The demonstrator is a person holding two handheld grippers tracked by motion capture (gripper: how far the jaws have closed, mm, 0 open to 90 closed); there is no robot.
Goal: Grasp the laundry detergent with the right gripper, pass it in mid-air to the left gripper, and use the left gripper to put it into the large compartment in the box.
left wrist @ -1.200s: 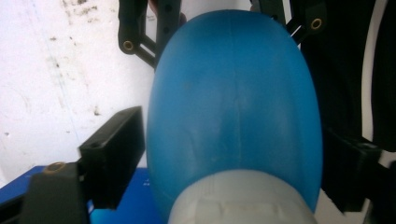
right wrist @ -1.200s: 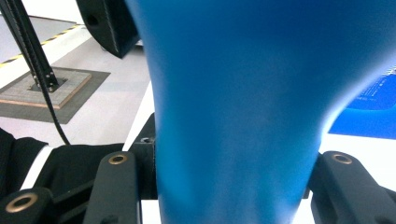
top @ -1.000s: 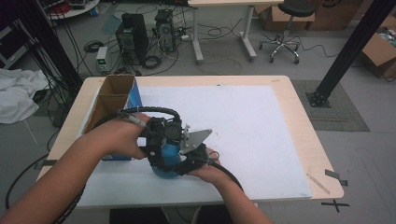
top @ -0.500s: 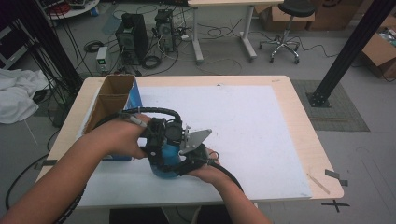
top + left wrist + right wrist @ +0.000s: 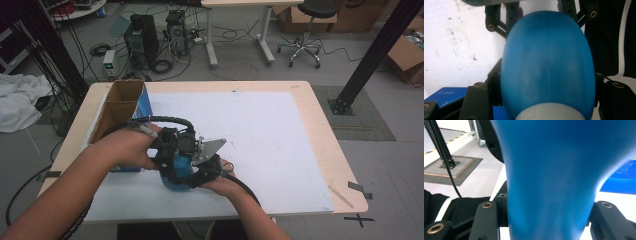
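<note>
- High view: a blue bottle is held just above the counter near its front edge, beside an open box
- Left gripper: jaws have just been closing and are now clamped on the bottle's rounded body, its white cap end nearest the camera
- Right gripper: closed on the bottle's narrower part
- The bottle's long axis is seen to run between both grippers, which meet it from opposite sides; neither hand is nearer

One blue bottle, one open cardboard box, two grippers, one white sheet.
</note>
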